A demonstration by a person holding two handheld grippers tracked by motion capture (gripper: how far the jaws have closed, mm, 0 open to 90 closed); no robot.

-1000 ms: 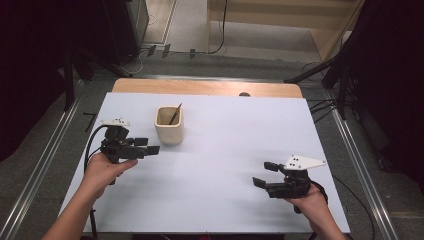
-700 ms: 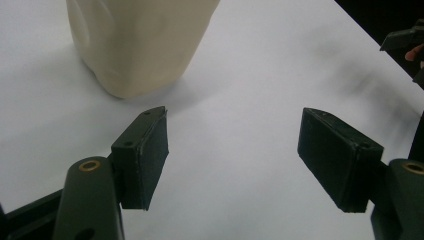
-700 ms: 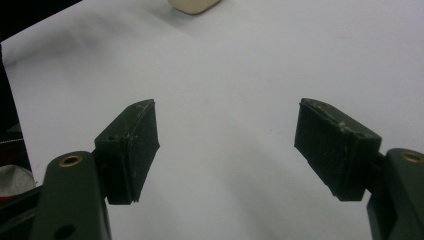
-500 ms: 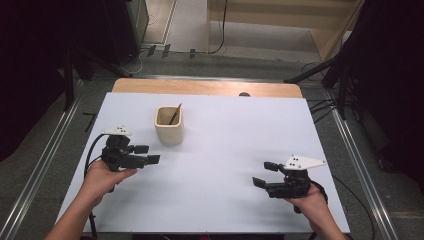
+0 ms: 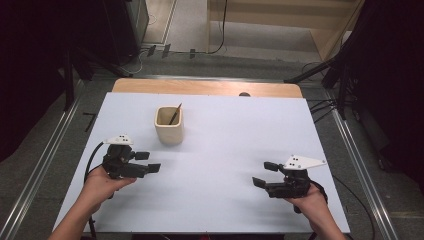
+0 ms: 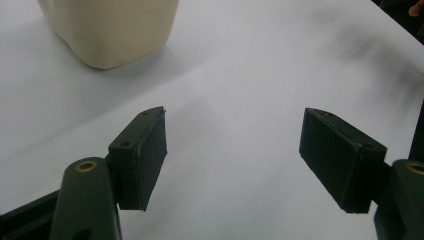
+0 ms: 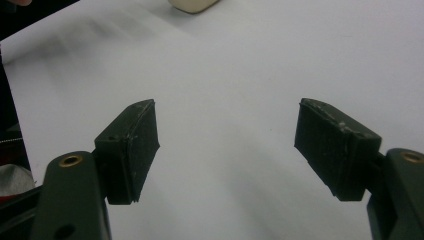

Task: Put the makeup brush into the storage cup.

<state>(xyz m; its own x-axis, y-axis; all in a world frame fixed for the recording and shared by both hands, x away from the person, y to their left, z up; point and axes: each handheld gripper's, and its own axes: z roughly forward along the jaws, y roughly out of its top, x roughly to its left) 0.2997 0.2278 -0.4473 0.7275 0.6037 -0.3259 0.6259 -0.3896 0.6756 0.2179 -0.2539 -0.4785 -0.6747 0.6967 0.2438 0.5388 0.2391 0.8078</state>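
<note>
Leaning up-right in cup [image 5: 169, 131]: pen [image 5: 174, 114]

Both tongs are black, each with two blocky rectangular pads on dark green-black arms that carry a brass-ringed hole. The left tongs [image 5: 148, 162] bear a small pale plate and trail a black cable; the right tongs [image 5: 266, 174] bear a larger grey three-cornered plate. Forearms are bare.

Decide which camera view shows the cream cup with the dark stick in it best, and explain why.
The high view: the whole cream cup stands upright on the white table, the dark stick leaning inside. The left gripper view catches its lower body only; the right gripper view catches just its base.
</note>
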